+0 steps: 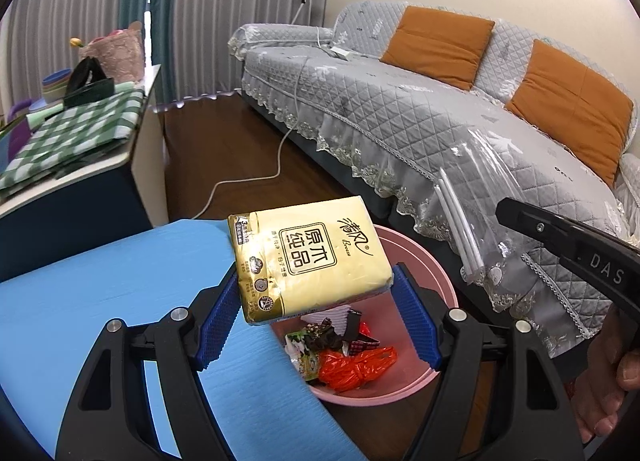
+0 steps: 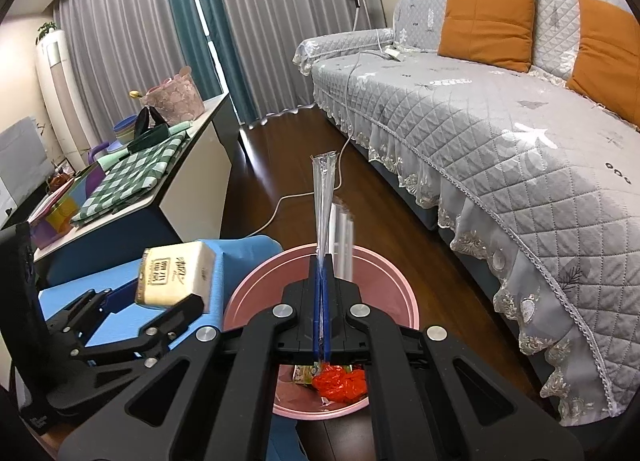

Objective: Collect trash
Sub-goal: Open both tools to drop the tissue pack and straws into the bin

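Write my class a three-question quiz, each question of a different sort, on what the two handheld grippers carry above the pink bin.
1. True or false: the left gripper holds a yellow rectangular tissue pack.
2. The right gripper pinches: A) an orange cushion, B) a clear plastic sleeve of white straws, C) a red bag.
3. Fill in: the round pink plastic bin already holds ___ trash.

Key: 1 true; 2 B; 3 some.

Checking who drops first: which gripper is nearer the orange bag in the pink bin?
Right, as far as the views show. The right gripper hangs over the pink bin, orange bag just below; the left gripper is at the bin's edge, by the blue table.
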`<action>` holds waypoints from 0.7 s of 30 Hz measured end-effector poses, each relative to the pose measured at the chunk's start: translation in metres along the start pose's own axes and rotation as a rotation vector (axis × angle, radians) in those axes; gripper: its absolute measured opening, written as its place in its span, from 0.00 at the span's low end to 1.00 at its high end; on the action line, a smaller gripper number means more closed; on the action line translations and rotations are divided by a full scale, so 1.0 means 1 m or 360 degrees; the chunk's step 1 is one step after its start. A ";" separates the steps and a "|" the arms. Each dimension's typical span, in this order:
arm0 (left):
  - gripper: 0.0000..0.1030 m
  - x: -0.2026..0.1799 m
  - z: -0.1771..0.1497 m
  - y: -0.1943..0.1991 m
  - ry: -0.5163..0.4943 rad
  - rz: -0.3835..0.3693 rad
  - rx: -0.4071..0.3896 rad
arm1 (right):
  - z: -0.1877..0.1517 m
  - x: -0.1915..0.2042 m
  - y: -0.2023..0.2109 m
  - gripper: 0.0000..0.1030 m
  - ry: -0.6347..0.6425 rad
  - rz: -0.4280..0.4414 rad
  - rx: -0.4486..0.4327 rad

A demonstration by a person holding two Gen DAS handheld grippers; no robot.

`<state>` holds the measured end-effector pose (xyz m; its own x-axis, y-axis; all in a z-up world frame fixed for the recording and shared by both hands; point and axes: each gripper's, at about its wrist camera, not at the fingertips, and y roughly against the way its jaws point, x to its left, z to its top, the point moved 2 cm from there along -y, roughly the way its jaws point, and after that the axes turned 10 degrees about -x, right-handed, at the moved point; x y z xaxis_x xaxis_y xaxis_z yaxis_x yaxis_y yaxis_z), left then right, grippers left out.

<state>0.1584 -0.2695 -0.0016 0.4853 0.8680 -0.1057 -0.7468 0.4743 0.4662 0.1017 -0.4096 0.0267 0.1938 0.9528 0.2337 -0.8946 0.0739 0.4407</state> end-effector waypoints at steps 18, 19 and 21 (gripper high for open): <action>0.78 0.013 -0.005 -0.001 0.0029 0.0027 0.0048 | 0.002 -0.004 -0.004 0.61 -0.0061 -0.0059 0.0004; 0.78 0.015 -0.005 0.003 0.0033 0.0039 0.0045 | 0.003 -0.003 -0.002 0.64 -0.0058 -0.0059 -0.0005; 0.78 0.022 -0.005 0.012 0.0045 0.0066 0.0037 | 0.004 0.003 0.005 0.72 -0.0053 -0.0050 -0.0030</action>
<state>0.1582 -0.2437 -0.0027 0.4406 0.8909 -0.1107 -0.7551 0.4344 0.4910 0.0999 -0.4080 0.0332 0.2350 0.9395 0.2490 -0.8953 0.1095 0.4319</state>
